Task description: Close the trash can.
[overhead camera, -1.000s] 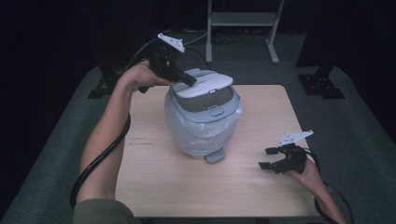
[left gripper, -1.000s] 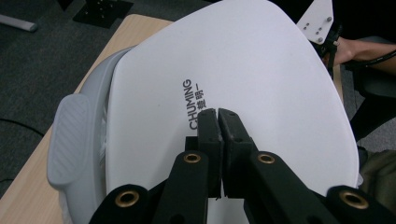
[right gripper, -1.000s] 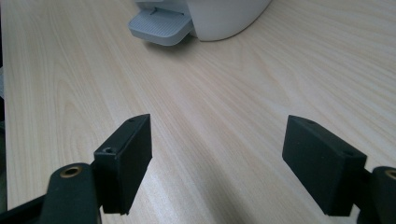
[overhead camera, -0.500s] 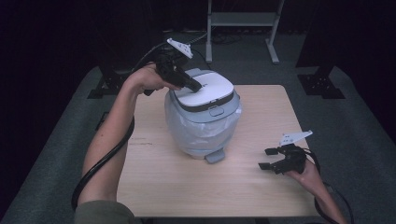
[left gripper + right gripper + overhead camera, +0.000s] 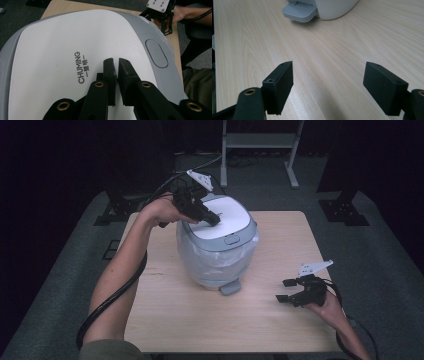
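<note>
Rice cooker lid (image 5: 223, 220) directly under the nearly closed, empty left gripper (image 5: 212, 220); right gripper (image 5: 287, 291) spread wide, well apart.

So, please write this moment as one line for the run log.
left gripper: shut, on rice cooker lid | right gripper: open, empty, over table

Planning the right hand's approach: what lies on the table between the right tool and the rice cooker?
Bare wood. In the right gripper view the table runs uncluttered from the open right tool to the rice cooker and its grey foot tab.
</note>
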`<state>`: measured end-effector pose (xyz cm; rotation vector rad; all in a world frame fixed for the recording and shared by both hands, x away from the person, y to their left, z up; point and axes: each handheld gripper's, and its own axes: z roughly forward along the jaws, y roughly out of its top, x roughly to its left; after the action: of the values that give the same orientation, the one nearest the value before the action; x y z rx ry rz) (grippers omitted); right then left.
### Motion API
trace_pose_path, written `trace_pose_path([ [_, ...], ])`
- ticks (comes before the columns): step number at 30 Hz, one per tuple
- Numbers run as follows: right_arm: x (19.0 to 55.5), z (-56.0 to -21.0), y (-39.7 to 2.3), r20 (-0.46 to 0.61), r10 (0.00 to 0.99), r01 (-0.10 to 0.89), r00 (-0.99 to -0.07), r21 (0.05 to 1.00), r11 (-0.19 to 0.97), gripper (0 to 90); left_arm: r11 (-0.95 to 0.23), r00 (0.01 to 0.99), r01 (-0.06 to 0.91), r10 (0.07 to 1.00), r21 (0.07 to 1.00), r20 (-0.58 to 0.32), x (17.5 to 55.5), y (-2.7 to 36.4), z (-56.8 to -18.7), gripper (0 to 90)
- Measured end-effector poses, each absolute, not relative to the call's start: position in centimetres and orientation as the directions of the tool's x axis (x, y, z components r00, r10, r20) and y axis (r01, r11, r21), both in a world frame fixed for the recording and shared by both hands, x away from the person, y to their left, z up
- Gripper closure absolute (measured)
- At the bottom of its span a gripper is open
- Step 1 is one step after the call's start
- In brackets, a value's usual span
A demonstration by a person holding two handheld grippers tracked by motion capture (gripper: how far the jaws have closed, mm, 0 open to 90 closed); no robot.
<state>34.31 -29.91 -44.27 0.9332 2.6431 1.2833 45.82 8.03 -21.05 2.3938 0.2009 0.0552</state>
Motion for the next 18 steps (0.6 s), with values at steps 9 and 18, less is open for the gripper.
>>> trace_pose_path([
  [9,34.4,-44.2,-30.0,0.203,0.547,0.496,-0.812,0.734,0.464,22.9,-0.695,0.973,0.153,0.23,0.702,0.016,44.8,7.6,-21.5,86.9],
  [18,34.7,-44.3,-29.5,0.195,0.538,0.49,-0.82,0.725,0.484,22.9,-0.685,0.964,0.175,0.266,0.707,0.02,44.1,7.5,-22.1,90.0],
])
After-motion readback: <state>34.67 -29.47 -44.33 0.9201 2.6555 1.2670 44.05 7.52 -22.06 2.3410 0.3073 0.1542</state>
